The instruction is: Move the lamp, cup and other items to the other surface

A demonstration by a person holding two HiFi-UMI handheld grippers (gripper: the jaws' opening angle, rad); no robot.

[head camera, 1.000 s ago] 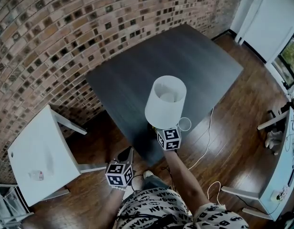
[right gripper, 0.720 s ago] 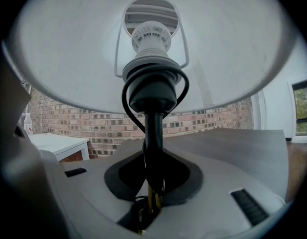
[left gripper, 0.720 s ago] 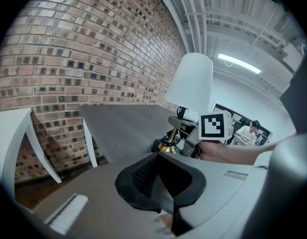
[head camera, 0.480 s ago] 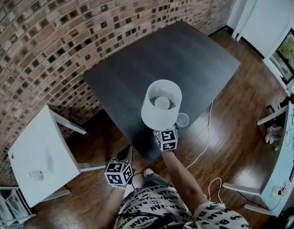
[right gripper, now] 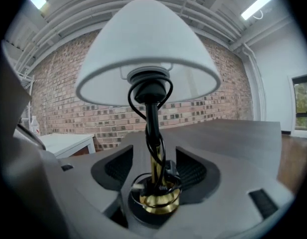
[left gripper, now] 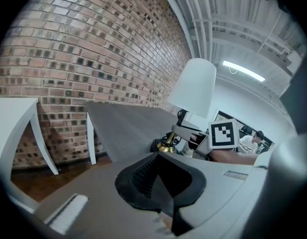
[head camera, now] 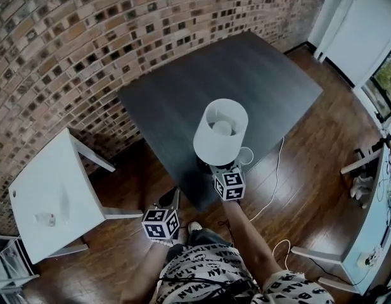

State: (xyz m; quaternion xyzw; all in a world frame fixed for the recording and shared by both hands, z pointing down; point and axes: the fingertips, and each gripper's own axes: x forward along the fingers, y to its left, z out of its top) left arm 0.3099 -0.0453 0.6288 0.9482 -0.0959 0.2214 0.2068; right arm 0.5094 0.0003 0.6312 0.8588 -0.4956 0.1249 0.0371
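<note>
The lamp (head camera: 220,132) stands near the closest edge of the dark table (head camera: 201,87), with the cup (head camera: 245,156) just beside it on the right. From the head view the white shade hides the stem, the base and most of my right gripper; only its marker cube shows below the shade.

In the right gripper view, my right gripper (right gripper: 154,173) has its jaws on either side of the brass stem (right gripper: 154,166). They have just been opening, and now the pads stand clear of the stem, gripping nothing. A black cord (right gripper: 152,133) coils round the stem, and the gripper's body cuts off the underside of the base.

My left gripper (left gripper: 160,183) is held off the table's edge over the wooden floor, its jaws closed together on nothing. Its view shows the lamp's base partly blocked by my right gripper.

The white table (head camera: 43,189) stands well apart on the left. A small thing (head camera: 45,219) lies on it, too small to make out.
</note>
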